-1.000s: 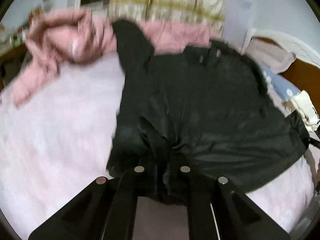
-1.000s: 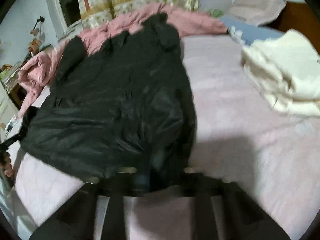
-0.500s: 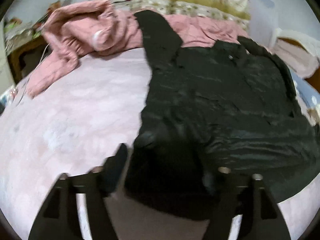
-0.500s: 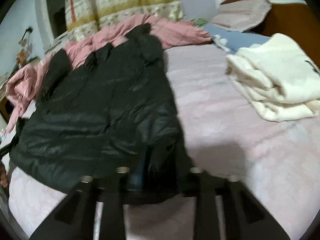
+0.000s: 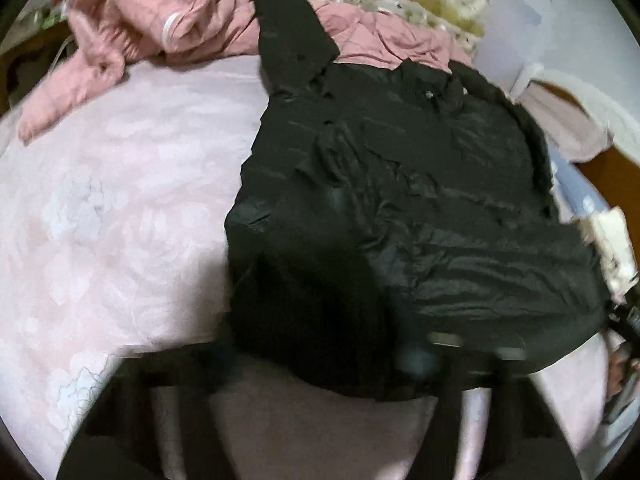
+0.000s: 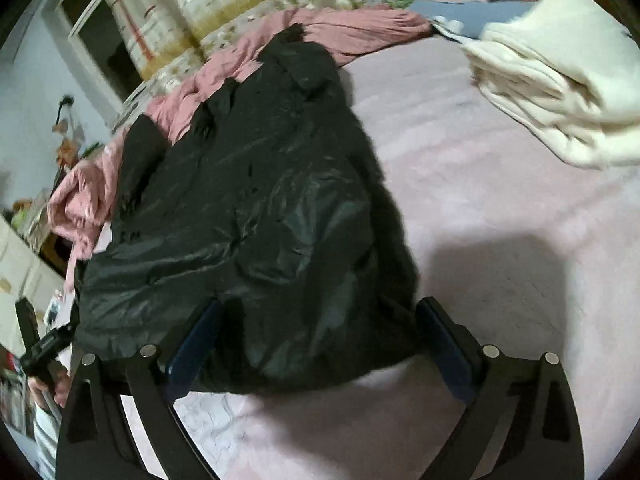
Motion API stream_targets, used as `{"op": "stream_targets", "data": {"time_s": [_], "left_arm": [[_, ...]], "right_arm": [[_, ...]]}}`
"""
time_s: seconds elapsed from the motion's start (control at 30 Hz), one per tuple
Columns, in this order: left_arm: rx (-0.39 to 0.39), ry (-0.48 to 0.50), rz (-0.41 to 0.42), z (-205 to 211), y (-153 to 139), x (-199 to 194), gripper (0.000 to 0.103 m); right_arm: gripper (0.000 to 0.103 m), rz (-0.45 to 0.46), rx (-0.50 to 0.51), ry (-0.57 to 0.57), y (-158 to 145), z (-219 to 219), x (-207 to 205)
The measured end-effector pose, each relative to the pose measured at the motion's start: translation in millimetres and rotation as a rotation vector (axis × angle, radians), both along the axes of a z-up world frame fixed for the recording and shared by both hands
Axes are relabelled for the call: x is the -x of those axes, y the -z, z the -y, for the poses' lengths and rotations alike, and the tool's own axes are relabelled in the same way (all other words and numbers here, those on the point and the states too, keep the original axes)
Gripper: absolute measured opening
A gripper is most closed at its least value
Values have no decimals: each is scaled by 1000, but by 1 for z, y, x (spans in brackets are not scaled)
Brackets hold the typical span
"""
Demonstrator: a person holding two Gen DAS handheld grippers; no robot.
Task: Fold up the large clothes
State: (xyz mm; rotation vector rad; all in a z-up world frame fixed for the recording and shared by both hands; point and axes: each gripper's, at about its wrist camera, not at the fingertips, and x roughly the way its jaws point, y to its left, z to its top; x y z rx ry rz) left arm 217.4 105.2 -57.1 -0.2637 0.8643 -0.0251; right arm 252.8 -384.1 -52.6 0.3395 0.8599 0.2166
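Note:
A black puffy jacket point(image 5: 400, 200) lies spread on the pink bed sheet point(image 5: 120, 220), one sleeve reaching toward the far side. My left gripper point(image 5: 320, 356) is blurred at the jacket's near hem. Its jaws are closing with the hem between them, and no pad visibly presses on the fabric. In the right wrist view the same jacket point(image 6: 248, 220) fills the middle. My right gripper point(image 6: 316, 320) straddles its near corner, jaws wide and still opening, blue pads point(image 6: 196, 340) clear of the cloth.
A crumpled pink garment point(image 5: 140, 20) lies along the far edge of the bed. A folded cream garment point(image 6: 560, 80) sits at the right on the sheet point(image 6: 500, 220). A hand point(image 6: 44, 384) shows at the left edge. Curtain and window stand behind.
Both grippers were shut on the jacket's hem, then opened and sank a little. The jacket dropped flat onto the bed. The left jaws have since narrowed again.

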Motion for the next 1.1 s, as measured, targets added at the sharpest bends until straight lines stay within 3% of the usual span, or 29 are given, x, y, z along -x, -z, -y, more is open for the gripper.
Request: {"op": "stream_targets", "data": {"time_s": [0.03, 0.07, 0.1, 0.17, 0.2, 0.37, 0.57, 0.77, 0.83, 0.87, 0.97, 1.0, 1.07, 1.1], "left_arm": [[13, 19, 10, 2, -1, 0, 22], [16, 25, 23, 4, -3, 2, 17], [1, 19, 27, 7, -4, 3, 16], [-68, 16, 37, 17, -3, 7, 14], [-81, 9, 49, 19, -5, 11, 14], [43, -23, 48, 2, -10, 47, 13], [18, 24, 82, 16, -18, 97, 14], [-125, 9, 181, 31, -29, 103, 29], [-118, 36, 215, 34, -35, 104, 35], [-109, 47, 231, 35, -37, 105, 37], [-121, 42, 285, 36, -44, 110, 46], [-114, 39, 309, 35, -48, 113, 50], [-104, 22, 361, 33, -54, 120, 73], [-107, 7, 387, 33, -57, 124, 79]], "right_arm": [[69, 2, 9, -17, 0, -5, 1], [41, 9, 8, -49, -1, -10, 4], [24, 16, 1, -84, -1, -15, 7], [15, 35, 4, -81, -4, -19, 14], [13, 46, 3, -70, -6, -18, 20], [11, 106, 45, -43, -29, -18, 54], [11, 171, 82, -44, -46, -12, 107], [21, 205, 203, 8, -49, -19, 112], [27, 238, 224, 39, -55, -21, 115], [35, 256, 229, 53, -58, -21, 118], [71, 318, 289, 134, -68, -19, 129], [77, 349, 303, 159, -73, -18, 134], [84, 395, 305, 195, -82, -14, 142], [88, 418, 302, 217, -86, -11, 146]]}}
